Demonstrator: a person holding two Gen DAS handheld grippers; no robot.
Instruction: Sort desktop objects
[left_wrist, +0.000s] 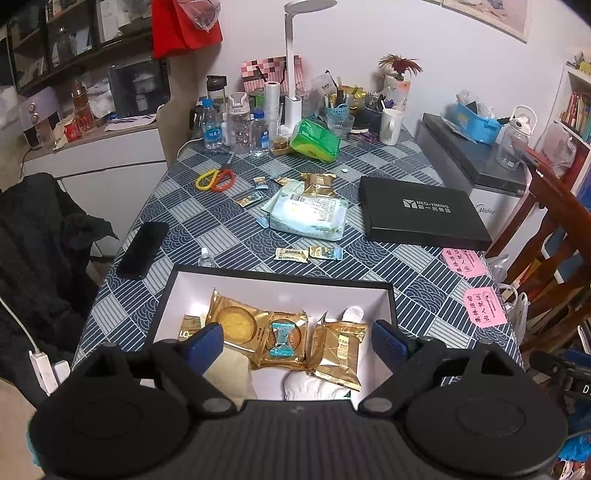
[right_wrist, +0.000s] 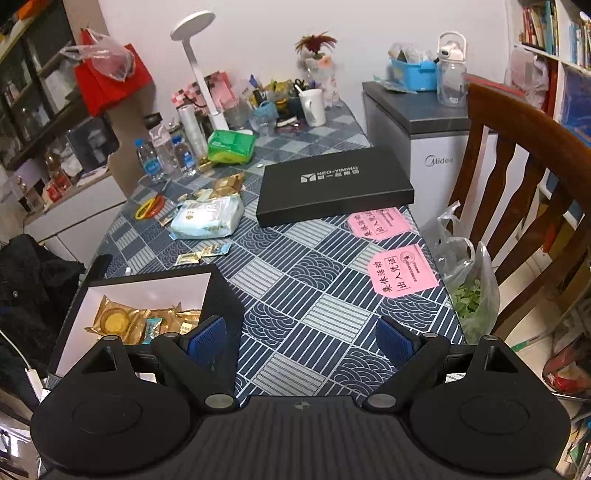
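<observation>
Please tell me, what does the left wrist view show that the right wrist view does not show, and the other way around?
Only the left wrist view shows the black phone lying left of the open box, and a white glove inside the box.

Only the right wrist view shows the plastic bag of greens beside the wooden chair.

Both show the open box with gold snack packets, the black lid, the pink cards, and open, empty jaws.
</observation>
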